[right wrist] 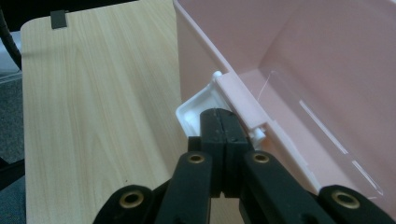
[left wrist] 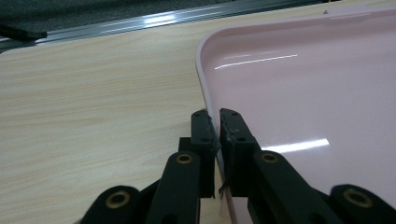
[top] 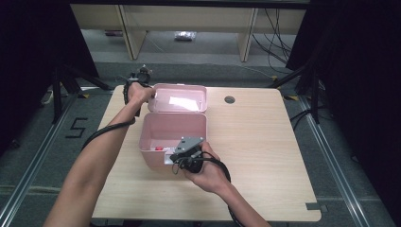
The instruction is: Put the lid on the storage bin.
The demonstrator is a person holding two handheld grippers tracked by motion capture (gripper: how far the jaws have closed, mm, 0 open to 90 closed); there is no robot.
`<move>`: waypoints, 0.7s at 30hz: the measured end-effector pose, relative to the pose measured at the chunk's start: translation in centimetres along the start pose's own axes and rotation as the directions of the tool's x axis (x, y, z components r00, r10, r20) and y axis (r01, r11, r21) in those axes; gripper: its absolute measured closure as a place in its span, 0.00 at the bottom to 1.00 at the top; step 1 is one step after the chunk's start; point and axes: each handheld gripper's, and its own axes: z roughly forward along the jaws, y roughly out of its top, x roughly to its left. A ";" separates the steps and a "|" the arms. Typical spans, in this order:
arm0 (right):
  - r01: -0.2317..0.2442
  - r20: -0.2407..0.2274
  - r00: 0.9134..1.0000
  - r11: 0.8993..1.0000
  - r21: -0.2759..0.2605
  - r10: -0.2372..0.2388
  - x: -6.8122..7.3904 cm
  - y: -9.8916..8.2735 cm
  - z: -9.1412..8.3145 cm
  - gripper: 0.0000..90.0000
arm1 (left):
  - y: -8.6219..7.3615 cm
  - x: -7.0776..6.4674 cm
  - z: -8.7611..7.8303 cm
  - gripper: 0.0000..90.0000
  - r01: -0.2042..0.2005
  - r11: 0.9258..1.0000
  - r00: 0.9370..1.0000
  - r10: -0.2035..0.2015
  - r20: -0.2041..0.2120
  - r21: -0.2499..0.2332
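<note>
Pink plastic is what we have in hand: an open storage box point(top: 172, 135) stands near the middle of the wooden table point(top: 255, 142), its hinged lid point(top: 179, 98) thrown back and lying beyond it, toward the far edge. We hold 2 grippers on it, 1 at each end.

Our left gripper point(top: 142, 75) reaches the far left corner of the lid. In the left gripper view its jaws have come together on the lid's thin rim point(left wrist: 210, 122) — 1 pad outside, 1 inside, with the rim pinched between them. We judge that this hold is there to swing the lid over, since the free edge gives the most leverage about the hinge.

Our right gripper point(top: 182, 155) sits at the near wall of the box, where a white latch point(right wrist: 198, 108) hangs on the front. In the right gripper view its jaws are pressed together with no gap, their tips resting against the latch beside the pink tab point(right wrist: 243, 100); whether they nip any of it we cannot tell. That placement probably steadies the light box — it could slide otherwise.

Inside, a small red item point(top: 159, 148) lies on the box floor.
</note>
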 end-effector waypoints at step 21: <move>-0.007 0.006 1.000 1.000 0.002 0.007 0.2 0.0 0.0 1.00 | 0.0 0.2 -1.0 0.94 -0.034 0.999 0.999 0.034 -0.010 -0.019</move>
